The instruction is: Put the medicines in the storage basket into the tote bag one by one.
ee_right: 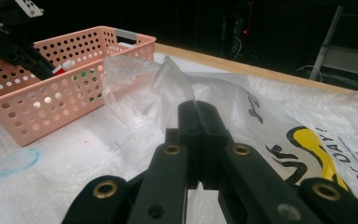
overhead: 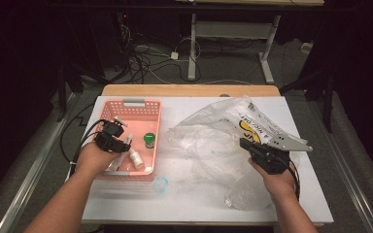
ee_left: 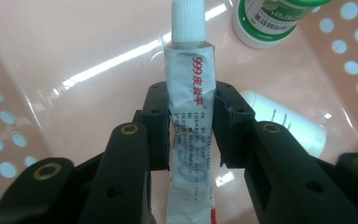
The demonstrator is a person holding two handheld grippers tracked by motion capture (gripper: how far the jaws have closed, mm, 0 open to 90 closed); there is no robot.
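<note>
Over the pink basket (overhead: 108,116), my left gripper (ee_left: 191,123) fingers are pinching an ointment tube (ee_left: 191,93) — right gripper (ee_right: 198,126) fingers squeezed onto the plastic bag (ee_right: 168,88) on the tabletop (overhead: 126,206).

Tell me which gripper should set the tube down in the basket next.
Left. The left gripper is shut on the tube right above the basket floor. The right gripper is shut on the plastic bag, off to the side of the basket.
</note>
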